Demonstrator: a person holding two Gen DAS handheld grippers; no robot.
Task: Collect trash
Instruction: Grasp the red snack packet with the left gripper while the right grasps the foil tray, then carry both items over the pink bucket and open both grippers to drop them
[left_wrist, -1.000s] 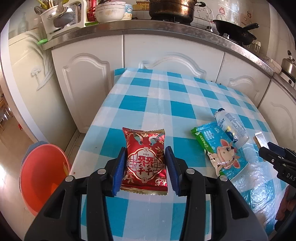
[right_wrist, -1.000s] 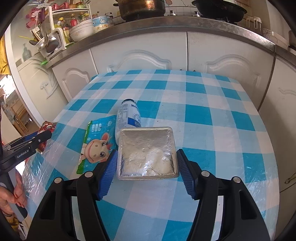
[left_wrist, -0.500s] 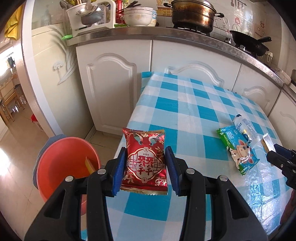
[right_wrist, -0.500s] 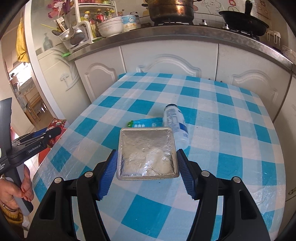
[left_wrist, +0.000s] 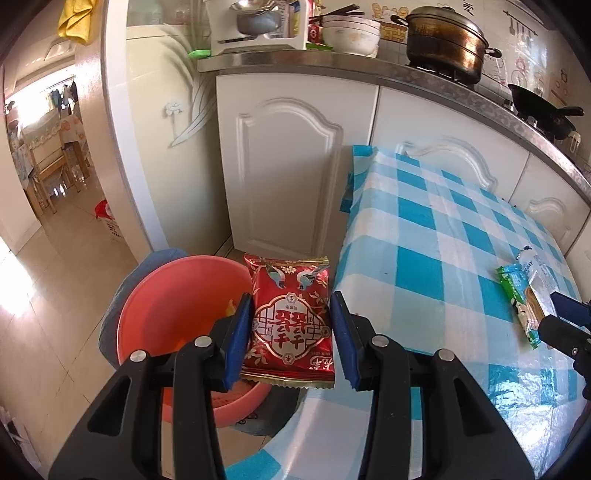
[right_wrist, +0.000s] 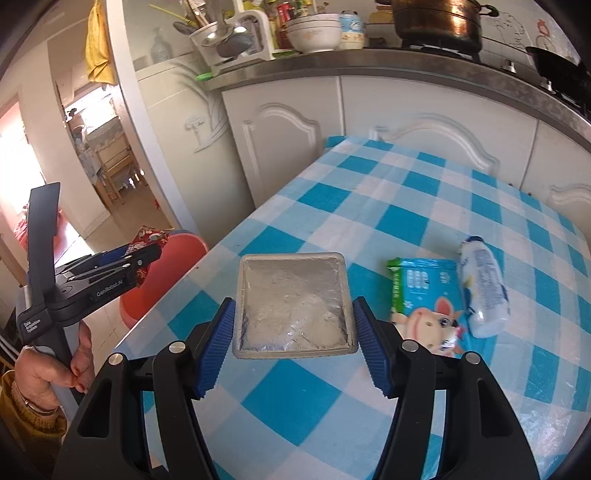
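White kitchen cabinets (left_wrist: 291, 173) run behind a desk (left_wrist: 436, 236) covered in a blue-and-white checked cloth, with a copper-coloured pot (left_wrist: 443, 40) on the counter above.

Beside the desk's near corner, on the tiled floor, stands an orange-red basin (left_wrist: 166, 317). The left gripper (left_wrist: 291, 332) has its jaws closed on a red snack packet (left_wrist: 290, 317), glossy foil with gold ornament, two birds at the top and a crimped gold edge; the packet hangs in the air, level with the basin's right rim, between basin and desk edge.

The right gripper (right_wrist: 295, 332) holds a flat square silver foil pouch (right_wrist: 293, 304) with rounded corners and a wrinkled, lumpy face, its jaws pressing the pouch's two sides; it is carried above the desk near the left edge.

Lying on the cloth to the right are a teal wet-wipe pack (right_wrist: 424, 291) with a green end strip and a cartoon pig, and, touching its right side, a small white plastic bottle (right_wrist: 482, 288) on its side with a blue printed label.
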